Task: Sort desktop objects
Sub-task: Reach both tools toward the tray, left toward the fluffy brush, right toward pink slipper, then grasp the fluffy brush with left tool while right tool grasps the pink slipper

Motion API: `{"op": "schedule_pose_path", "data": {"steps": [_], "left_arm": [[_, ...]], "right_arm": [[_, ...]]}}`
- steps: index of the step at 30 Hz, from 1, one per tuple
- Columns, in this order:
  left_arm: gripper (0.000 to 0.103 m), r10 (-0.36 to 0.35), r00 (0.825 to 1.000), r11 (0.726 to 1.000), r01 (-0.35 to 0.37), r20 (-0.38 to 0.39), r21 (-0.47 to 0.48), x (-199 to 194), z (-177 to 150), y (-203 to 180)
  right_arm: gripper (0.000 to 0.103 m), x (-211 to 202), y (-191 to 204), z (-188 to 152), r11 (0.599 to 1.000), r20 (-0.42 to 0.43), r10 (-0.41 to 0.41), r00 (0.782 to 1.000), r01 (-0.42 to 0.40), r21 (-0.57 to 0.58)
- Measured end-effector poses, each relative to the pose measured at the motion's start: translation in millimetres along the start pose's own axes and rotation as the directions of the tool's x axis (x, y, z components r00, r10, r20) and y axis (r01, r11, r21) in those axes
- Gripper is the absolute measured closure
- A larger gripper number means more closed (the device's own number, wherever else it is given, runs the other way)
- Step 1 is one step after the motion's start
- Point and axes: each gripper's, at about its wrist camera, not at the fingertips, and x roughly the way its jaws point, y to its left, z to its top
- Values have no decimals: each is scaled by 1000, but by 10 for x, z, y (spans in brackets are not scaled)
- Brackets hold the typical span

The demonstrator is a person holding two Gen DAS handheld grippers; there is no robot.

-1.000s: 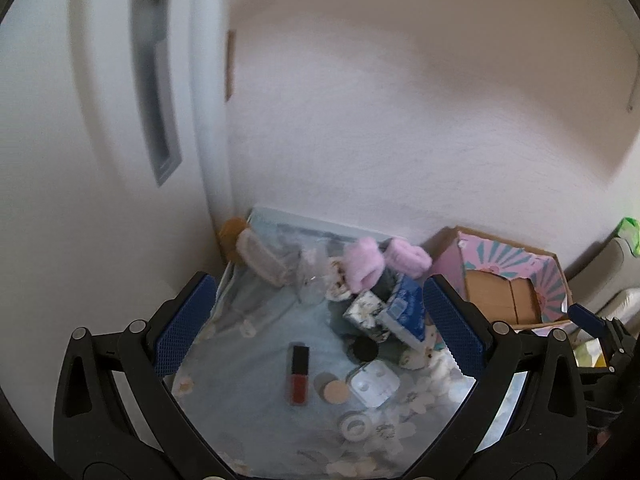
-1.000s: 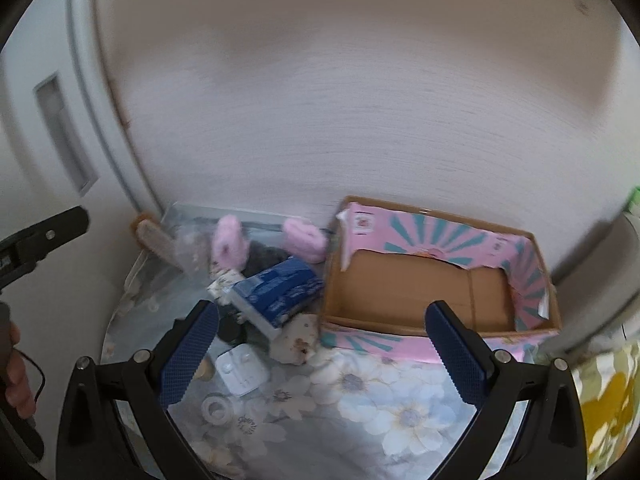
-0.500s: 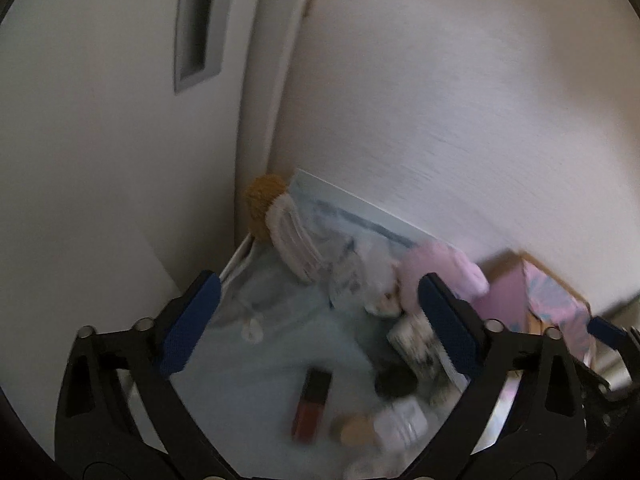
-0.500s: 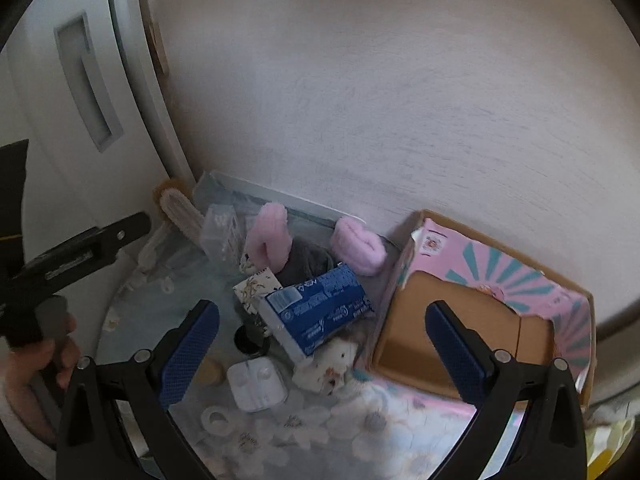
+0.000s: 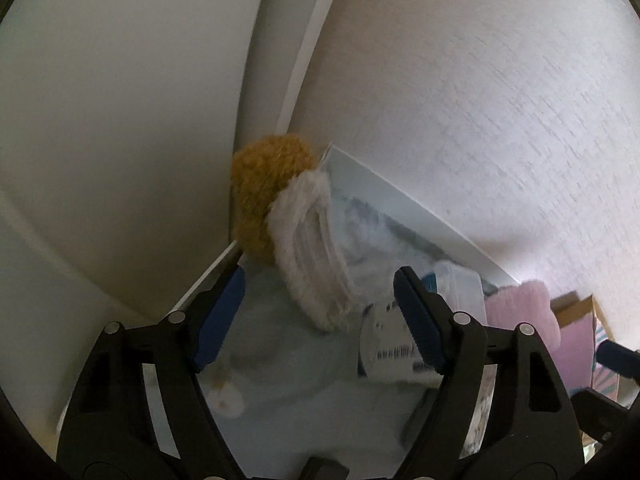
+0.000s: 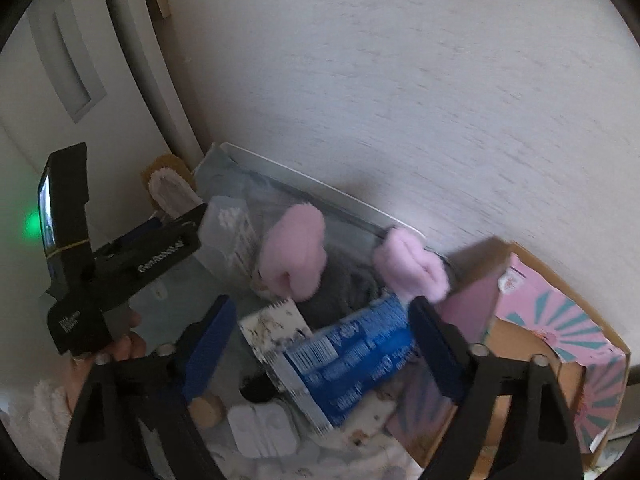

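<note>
My left gripper [image 5: 318, 314] hangs over the desk's back left corner with its jaws closing. A white fuzzy pad with a brown fuzzy end [image 5: 308, 248] lies just beyond and between the pads, untouched. The right wrist view shows that left gripper [image 6: 180, 220] beside a clear plastic box [image 6: 224, 224]. My right gripper [image 6: 322, 346] is also closing, above a blue tissue pack [image 6: 352, 356] that lies between its pads; I see no grip on it. A floral packet [image 6: 276, 328] leans against the pack.
Two pink fluffy items [image 6: 296, 248] [image 6: 412, 268] lie near the wall. An open pink cardboard box [image 6: 560, 328] stands at the right. A white case [image 6: 264, 428], a beige disc [image 6: 206, 410] and a black lid [image 6: 256, 390] sit near the front. A hand [image 6: 120, 344] holds the left gripper.
Both grippers have dropped closer to the desk and their jaws have narrowed. The left one swung toward the fuzzy pad in the corner, the right one toward the blue pack.
</note>
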Motion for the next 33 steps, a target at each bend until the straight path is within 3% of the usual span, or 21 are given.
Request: {"op": "schedule_pose_path", "data": {"steps": [6, 9, 11, 12, 14, 29, 33], "left_arm": [[35, -9, 1000, 999, 9, -1, -33, 144, 70, 23], [47, -7, 1000, 999, 6, -6, -43, 211, 93, 46], [60, -16, 1000, 998, 16, -10, -66, 231, 110, 91], [67, -23, 1000, 997, 23, -9, -76, 232, 115, 113], [70, -49, 999, 993, 48, -1, -107, 231, 117, 177], [71, -72, 997, 996, 73, 24, -40, -72, 85, 193], [71, -82, 997, 996, 82, -10, 42, -206, 144, 43]], "right_arm": [[42, 210, 61, 164, 999, -18, 31, 999, -31, 14], [53, 309, 62, 211, 998, -37, 55, 998, -53, 41], [72, 370, 52, 225, 996, -56, 64, 996, -61, 57], [74, 404, 43, 228, 996, -69, 67, 995, -62, 68], [78, 423, 22, 221, 994, -76, 69, 995, -62, 91], [79, 169, 163, 180, 992, -41, 47, 998, -41, 122], [79, 62, 141, 167, 989, -20, 46, 999, -43, 143]]}}
